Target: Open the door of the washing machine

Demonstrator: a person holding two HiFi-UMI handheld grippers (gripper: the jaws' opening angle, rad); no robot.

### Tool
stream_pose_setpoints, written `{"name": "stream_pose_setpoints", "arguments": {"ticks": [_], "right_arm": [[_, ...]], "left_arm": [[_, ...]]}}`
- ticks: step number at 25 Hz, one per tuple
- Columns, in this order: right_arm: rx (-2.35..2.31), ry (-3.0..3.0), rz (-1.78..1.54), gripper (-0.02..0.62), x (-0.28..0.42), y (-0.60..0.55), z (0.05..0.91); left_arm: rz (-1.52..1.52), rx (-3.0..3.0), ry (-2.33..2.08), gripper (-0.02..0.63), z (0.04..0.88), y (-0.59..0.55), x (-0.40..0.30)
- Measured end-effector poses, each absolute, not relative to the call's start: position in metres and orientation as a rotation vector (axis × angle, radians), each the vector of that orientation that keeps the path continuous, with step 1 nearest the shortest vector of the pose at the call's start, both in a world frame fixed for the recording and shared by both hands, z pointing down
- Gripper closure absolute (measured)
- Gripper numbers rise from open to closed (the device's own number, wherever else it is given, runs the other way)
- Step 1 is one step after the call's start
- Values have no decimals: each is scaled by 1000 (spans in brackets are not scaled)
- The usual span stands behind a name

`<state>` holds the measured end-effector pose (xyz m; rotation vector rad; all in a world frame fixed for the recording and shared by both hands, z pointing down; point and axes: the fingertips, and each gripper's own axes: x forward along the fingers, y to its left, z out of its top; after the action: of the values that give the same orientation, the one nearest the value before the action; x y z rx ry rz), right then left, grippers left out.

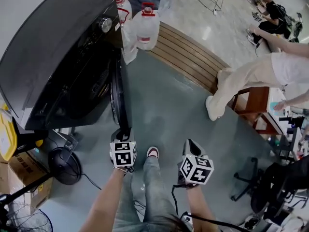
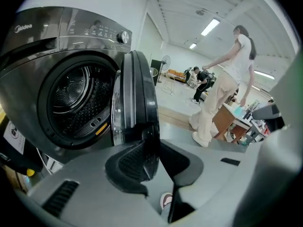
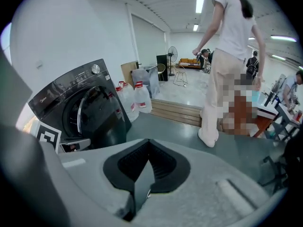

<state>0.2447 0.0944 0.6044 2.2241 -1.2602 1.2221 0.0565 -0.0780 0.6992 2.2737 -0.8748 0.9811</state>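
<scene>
A dark grey front-loading washing machine (image 1: 53, 47) stands at the left, its steel drum (image 2: 75, 98) in plain sight. Its round door (image 1: 119, 93) is swung out and shows edge-on. My left gripper (image 1: 120, 132) is at the door's lower edge. In the left gripper view the door's rim (image 2: 138, 98) runs down between the jaws, and the left gripper (image 2: 150, 148) is shut on it. My right gripper (image 1: 189, 146) hangs apart at the right over the floor. In the right gripper view the right gripper (image 3: 148, 145) has its tips together with nothing between them.
Large water jugs (image 1: 145, 28) stand behind the machine beside a wooden platform (image 1: 193, 57). A person in beige trousers (image 1: 241, 81) stands at the right by a wooden table (image 1: 256, 105). A floor fan (image 1: 65, 166), a cardboard box (image 1: 24, 173) and an office chair (image 1: 260, 182) sit nearby.
</scene>
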Motion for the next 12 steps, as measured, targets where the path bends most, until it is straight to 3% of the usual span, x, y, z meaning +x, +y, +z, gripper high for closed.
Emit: {"name": "stream_pose_setpoints", "arguments": {"ticks": [12], "right_arm": [[2179,-1298,1220,591,294,105,609]], "left_arm": [[950,2223,-978,515,697,-63,99]]}}
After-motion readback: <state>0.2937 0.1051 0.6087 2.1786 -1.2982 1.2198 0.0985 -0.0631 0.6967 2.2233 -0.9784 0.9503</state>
